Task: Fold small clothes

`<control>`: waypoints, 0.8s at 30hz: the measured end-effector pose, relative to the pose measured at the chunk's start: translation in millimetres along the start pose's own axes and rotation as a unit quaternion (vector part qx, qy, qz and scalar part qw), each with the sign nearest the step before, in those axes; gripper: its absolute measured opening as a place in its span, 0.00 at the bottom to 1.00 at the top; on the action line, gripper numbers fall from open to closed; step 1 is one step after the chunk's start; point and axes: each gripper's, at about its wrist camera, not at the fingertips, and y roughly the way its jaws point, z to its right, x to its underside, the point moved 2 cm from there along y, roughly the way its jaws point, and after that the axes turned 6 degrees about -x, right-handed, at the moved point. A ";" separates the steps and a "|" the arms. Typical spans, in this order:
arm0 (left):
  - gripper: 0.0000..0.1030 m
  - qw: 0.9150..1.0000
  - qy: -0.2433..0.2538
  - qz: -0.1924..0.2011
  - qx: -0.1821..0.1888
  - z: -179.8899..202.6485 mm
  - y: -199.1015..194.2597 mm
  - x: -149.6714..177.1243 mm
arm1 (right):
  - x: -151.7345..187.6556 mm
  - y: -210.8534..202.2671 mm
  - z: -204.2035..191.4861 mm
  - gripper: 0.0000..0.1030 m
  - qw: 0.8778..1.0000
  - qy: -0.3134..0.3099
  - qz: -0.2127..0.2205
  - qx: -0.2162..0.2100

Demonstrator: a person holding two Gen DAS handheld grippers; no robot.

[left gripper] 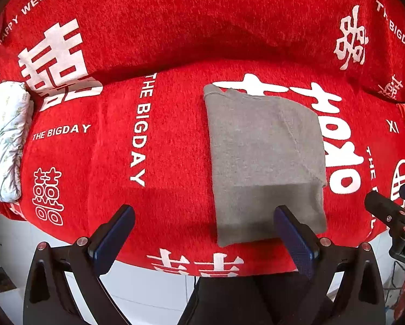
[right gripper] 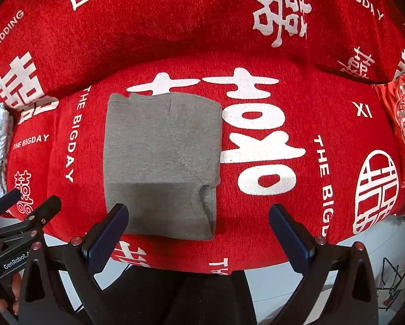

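Both the left gripper [left gripper: 203, 233] and the right gripper [right gripper: 198, 230] stand wide apart and hold nothing, just before the near edge of the folded grey garment [right gripper: 161, 162], which lies flat on the red printed cover [right gripper: 283, 189], with a white quilted bundle [left gripper: 4, 140] well to its left.

We see the folded garment [right gripper: 161, 159] lying on the blanket [right gripper: 297, 103], a pillow [left gripper: 4, 140] to its left and a cushion [right gripper: 402, 119] far right.

Red printed sofa cover [left gripper: 175, 140]; on it, folded grey garment [left gripper: 264, 157]; white bundle [left gripper: 4, 138]
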 end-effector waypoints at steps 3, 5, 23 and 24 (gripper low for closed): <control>0.99 1.000 -0.003 0.000 0.000 -0.7 0.1 0.9 | 0.4 0.0 -0.3 1.00 1.000 0.001 0.000 0.000; 0.99 1.000 -0.005 0.000 -0.002 -1.1 0.2 0.9 | 0.2 -0.2 -0.4 1.00 1.000 0.001 0.000 0.001; 0.99 1.000 -0.018 -0.003 0.000 -1.5 -0.5 1.4 | 2.5 0.0 -3.3 1.00 1.000 0.001 0.000 0.001; 0.99 1.000 -0.019 -0.003 0.000 -1.8 -0.4 1.4 | 3.0 -0.3 -3.7 1.00 1.000 0.001 0.000 0.001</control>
